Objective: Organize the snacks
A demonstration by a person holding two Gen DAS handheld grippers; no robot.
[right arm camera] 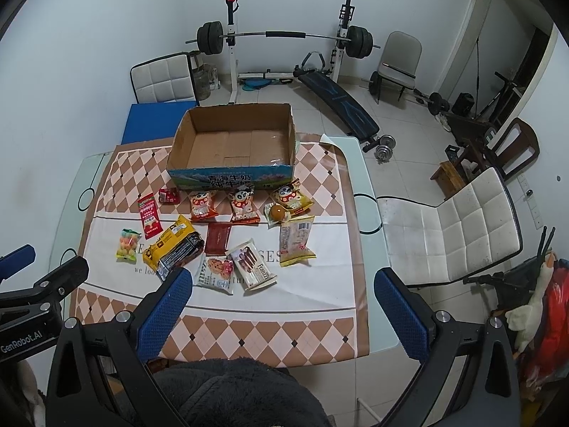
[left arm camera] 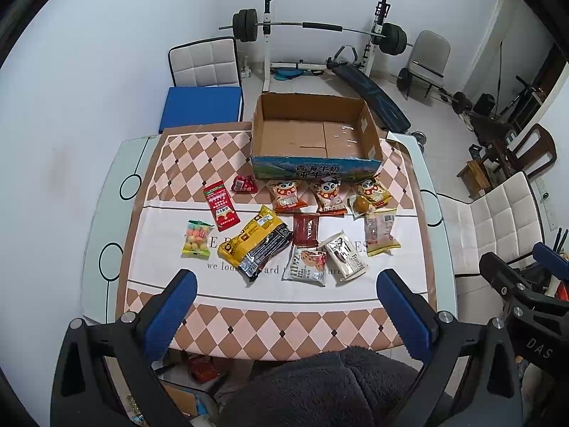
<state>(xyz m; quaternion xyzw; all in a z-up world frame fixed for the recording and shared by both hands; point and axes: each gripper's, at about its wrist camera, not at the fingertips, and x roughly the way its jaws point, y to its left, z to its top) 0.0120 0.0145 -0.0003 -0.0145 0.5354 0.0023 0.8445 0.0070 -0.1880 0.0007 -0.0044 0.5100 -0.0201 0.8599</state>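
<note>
An open cardboard box (left arm camera: 314, 131) (right arm camera: 233, 142) with nothing in it stands at the table's far side. Several snack packs lie in front of it: three cartoon-print bags (left arm camera: 329, 194) (right arm camera: 243, 203), a red sachet (left arm camera: 221, 206), a bag of coloured balls (left arm camera: 196, 238) (right arm camera: 128, 244), a yellow-black pack (left arm camera: 256, 242) (right arm camera: 174, 245), a dark red pack (left arm camera: 306, 229), a cookie pack (left arm camera: 307, 265) (right arm camera: 217, 270) and a white wafer pack (left arm camera: 346, 256) (right arm camera: 252, 263). My left gripper (left arm camera: 288, 311) and right gripper (right arm camera: 281, 311) hover open above the near edge, holding nothing.
A checked cloth (left arm camera: 249, 327) covers the glass table (left arm camera: 96, 213). White chairs (right arm camera: 458, 227) stand to the right and behind the table. A barbell rack (left arm camera: 313, 28) and a sit-up bench fill the back of the room. A dark fleece sleeve (left arm camera: 320, 384) lies below the grippers.
</note>
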